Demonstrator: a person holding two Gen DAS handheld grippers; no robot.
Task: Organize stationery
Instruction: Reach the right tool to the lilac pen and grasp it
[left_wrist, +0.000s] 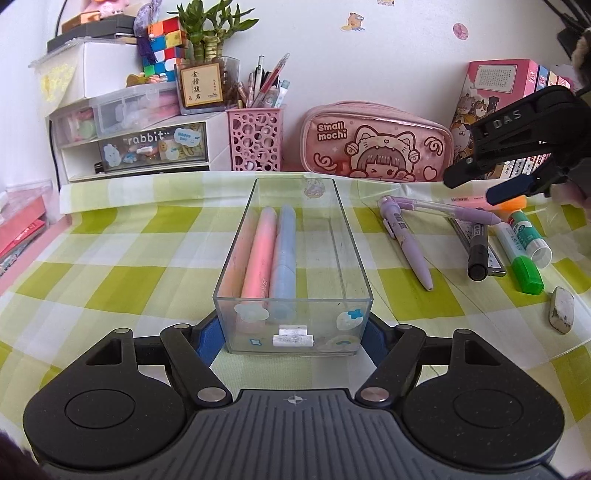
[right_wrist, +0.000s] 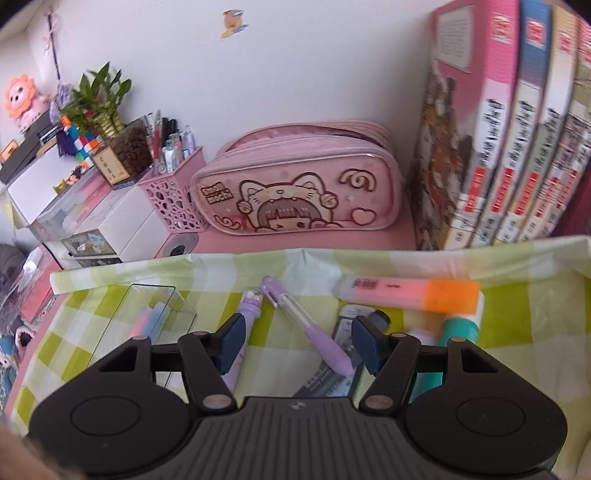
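The desk (left_wrist: 122, 258) under its green-and-white checked cloth fills both views, and well beyond both sets of fingers a pink pencil case (left_wrist: 376, 142) marked "Small mochi" stands at the wall, a row of books (right_wrist: 517, 140) to its right. Next down in size, the clear plastic tray (left_wrist: 291, 266): it sits lengthwise straight ahead of the left gripper (left_wrist: 291, 332), its near end wall right between the blue pads, which are on either side of it at the corners. Fingers spread wide here; whether the pads actually press the tray walls, I cannot tell. Inside it, a pink pen (left_wrist: 260, 251) and a blue pen (left_wrist: 284, 254) lie side by side along the left half.

Over to the right gripper (right_wrist: 297, 341), hanging above the loose pile, fingers well apart, nothing between them held. An orange highlighter (right_wrist: 410, 290) lies crosswise beyond its fingertips. A purple pen (right_wrist: 314, 332) runs diagonally through the gap between the fingers, its tip toward the right finger. A second purple pen (right_wrist: 249, 306) lies by the left finger. A black marker (left_wrist: 478, 254) sits partly under the right finger, with a glue stick (left_wrist: 528, 236) just outside it. A green-capped highlighter (left_wrist: 521, 262) lies beside the glue stick, and smallest of all, a white eraser (left_wrist: 562, 309) lies apart from the rest.
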